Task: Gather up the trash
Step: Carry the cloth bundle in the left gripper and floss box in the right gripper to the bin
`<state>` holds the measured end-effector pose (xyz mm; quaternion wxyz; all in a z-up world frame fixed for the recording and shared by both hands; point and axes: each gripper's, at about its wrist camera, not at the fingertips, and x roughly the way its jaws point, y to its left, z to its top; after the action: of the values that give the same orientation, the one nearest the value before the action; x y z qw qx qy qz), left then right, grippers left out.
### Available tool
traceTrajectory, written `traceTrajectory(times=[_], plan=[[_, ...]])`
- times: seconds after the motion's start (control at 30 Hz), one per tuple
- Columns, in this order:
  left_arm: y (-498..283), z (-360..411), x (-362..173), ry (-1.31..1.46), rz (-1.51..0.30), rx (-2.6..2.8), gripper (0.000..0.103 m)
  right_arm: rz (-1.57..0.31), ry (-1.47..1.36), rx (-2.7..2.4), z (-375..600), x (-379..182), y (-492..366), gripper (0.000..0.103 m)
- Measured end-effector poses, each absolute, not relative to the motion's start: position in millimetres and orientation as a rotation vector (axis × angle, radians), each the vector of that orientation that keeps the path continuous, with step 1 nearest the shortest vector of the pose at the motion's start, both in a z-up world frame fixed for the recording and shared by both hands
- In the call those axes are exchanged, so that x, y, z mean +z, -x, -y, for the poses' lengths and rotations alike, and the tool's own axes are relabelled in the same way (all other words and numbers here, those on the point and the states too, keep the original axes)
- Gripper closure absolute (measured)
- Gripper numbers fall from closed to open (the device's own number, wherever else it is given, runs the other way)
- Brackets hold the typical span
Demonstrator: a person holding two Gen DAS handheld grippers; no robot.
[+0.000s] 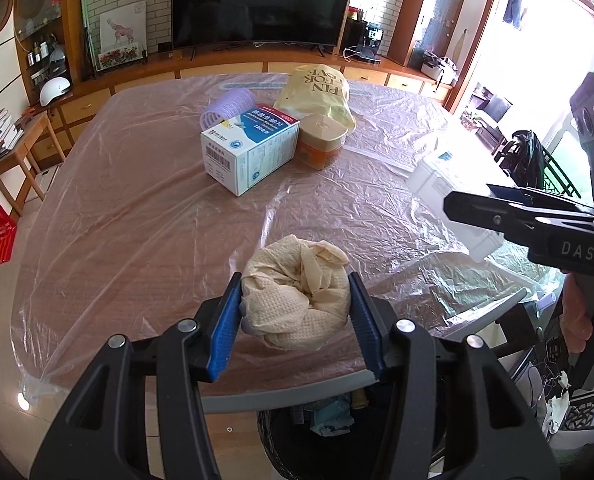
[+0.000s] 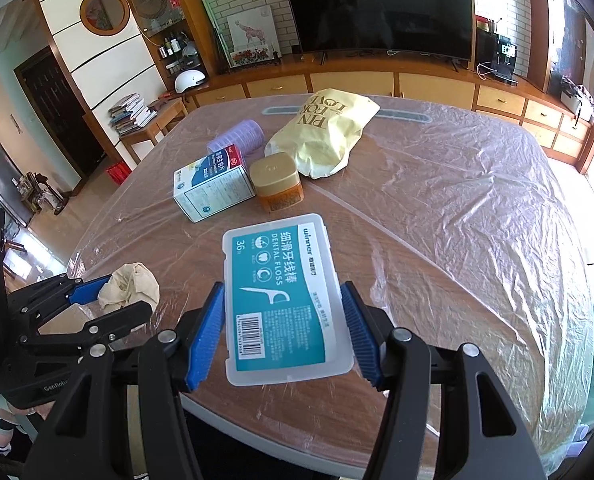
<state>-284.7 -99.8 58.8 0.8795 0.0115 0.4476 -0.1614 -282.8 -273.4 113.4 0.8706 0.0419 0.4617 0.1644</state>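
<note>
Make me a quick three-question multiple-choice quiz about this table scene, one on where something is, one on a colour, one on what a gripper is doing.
1. Where is the bin?
A. on the table
B. on the floor under the near table edge
C. beside the TV

2. What colour is the printed bag?
A. red
B. black
C. pale yellow

3. What is the left gripper doing?
A. gripping the crumpled tissue
B. hanging open over bare table
C. gripping the floss box

Answers: 1 B, the left wrist view shows it below the table edge. 2 C, both views show it pale yellow. 3 A, both pads press its sides; the right gripper has the floss box.
</note>
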Motion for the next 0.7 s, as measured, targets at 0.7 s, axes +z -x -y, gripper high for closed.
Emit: traceTrajectory(times=[0.7], plan=[[327.3, 107.5, 73.6, -0.063, -0.895, -0.379, 0.051, -0.933, -0.081, 0.38, 283.2, 134.0, 349.5, 0.047]])
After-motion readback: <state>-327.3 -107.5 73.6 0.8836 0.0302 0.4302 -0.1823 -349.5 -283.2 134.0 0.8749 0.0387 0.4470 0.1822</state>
